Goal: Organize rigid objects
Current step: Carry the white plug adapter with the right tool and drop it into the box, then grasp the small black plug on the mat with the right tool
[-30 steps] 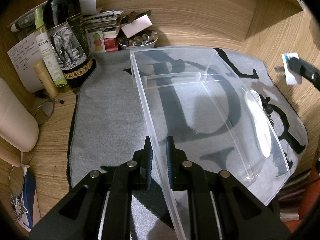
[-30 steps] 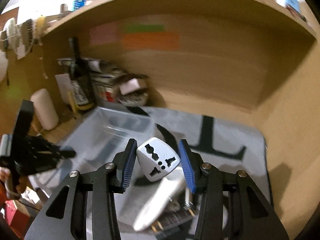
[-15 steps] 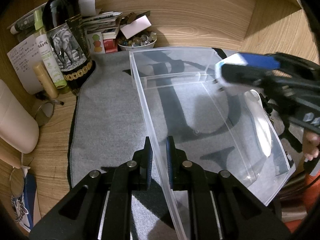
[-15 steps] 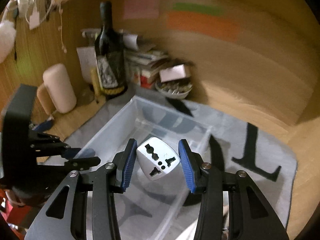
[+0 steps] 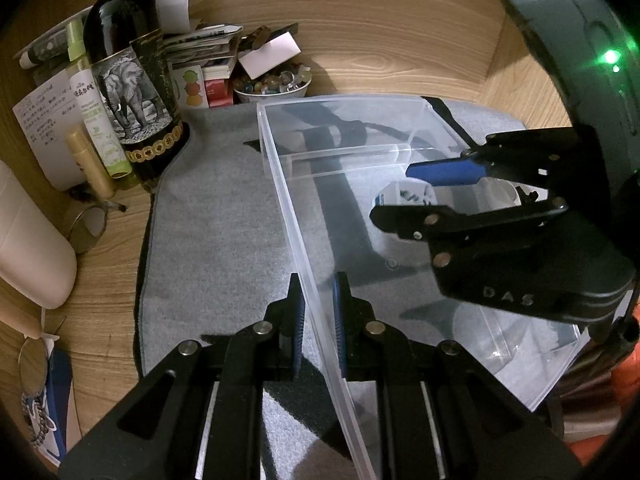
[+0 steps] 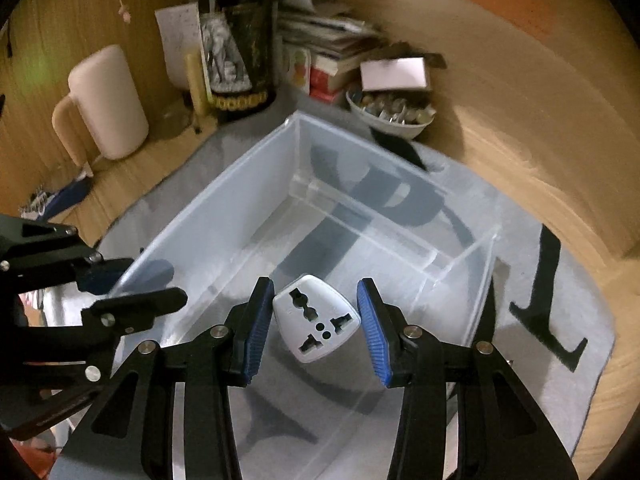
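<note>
- Currently the left gripper (image 5: 316, 320) is clamped on the near wall of the clear plastic bin (image 5: 280, 176), the thin wall being pinched between its two pads at lower centre of the left wrist view
- A white travel adapter (image 6: 316, 318) is gripped between the blue pads of the right gripper (image 6: 316, 328) at lower centre of the right wrist view, above the bin's large compartment and not yet set down
- A slip is judged possible: the adapter is rounded and held tilted, so if the pads bear on curved sides it could twist out and drop hard onto the bin floor
- A release made too high could let the adapter bounce or roll against the clear divider (image 6: 376, 224) across the bin's far end
- The bin could be dragged over the grey mat (image 5: 216, 240) if the left clamp is moved while the right gripper is inside, as the wall is thin and flexible
- The two grippers are close together over the bin, so a knock between them is a risk
- Around the bin, upper left of both views, stand a dark bottle (image 5: 128, 80) with an elephant label, a stack of papers (image 5: 204, 44), and a bowl of small trinkets (image 5: 276, 84); none of these is judged to block the way into the bin
</note>
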{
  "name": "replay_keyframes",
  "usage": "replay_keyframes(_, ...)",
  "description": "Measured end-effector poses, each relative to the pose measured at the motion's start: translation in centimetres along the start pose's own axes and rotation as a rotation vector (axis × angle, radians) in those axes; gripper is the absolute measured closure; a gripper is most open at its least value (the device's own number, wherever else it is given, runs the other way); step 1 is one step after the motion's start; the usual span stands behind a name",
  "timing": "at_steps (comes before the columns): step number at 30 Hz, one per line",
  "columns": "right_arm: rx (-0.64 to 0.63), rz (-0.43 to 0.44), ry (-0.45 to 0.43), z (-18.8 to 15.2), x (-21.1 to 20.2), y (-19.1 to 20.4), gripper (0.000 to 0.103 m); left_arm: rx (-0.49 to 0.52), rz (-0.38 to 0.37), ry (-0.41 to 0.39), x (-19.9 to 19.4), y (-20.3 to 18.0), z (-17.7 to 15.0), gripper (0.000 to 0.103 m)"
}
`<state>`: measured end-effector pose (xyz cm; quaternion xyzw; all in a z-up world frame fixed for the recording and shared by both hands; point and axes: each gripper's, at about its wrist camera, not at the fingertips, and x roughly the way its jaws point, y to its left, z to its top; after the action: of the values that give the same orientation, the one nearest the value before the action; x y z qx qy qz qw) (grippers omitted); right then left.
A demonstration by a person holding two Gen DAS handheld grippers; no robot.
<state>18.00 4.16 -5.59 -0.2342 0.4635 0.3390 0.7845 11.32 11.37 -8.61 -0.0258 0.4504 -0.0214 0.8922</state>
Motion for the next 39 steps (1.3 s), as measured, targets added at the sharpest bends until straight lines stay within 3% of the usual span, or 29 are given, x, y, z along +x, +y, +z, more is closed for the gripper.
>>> replay_keyframes(8,-0.006,-0.005,0.021,0.1,0.3,0.3,0.062,0.003,0.002,0.0,0.0,-0.1,0.0,0.09)
replay_keyframes(12,-0.005,-0.025,-0.012,0.0,-0.5,0.1,0.046,0.003,0.002,0.0,0.0,-0.1,0.0,0.09)
replay_keyframes(17,0.005,-0.07,-0.08,-0.1,-2.5,-0.3,0.036,0.005,0.003,0.002,0.1,-0.2,0.1,0.09)
replay_keyframes(19,0.016,-0.092,-0.115,-0.2,-3.5,-0.7,0.027,0.004,0.002,0.002,0.1,-0.2,0.1,0.09)
replay_keyframes(23,0.046,-0.125,-0.176,-0.8,-5.8,-1.8,0.024,0.005,0.002,0.002,0.1,-0.2,0.1,0.09)
replay_keyframes(32,0.169,-0.226,-0.276,-3.8,-11.0,-6.4,0.016,0.007,0.004,0.003,0.1,0.0,0.0,0.09)
replay_keyframes(39,0.28,-0.306,-0.234,-7.9,-11.6,-10.1,0.013,0.007,0.003,0.004,0.1,0.0,0.0,0.09)
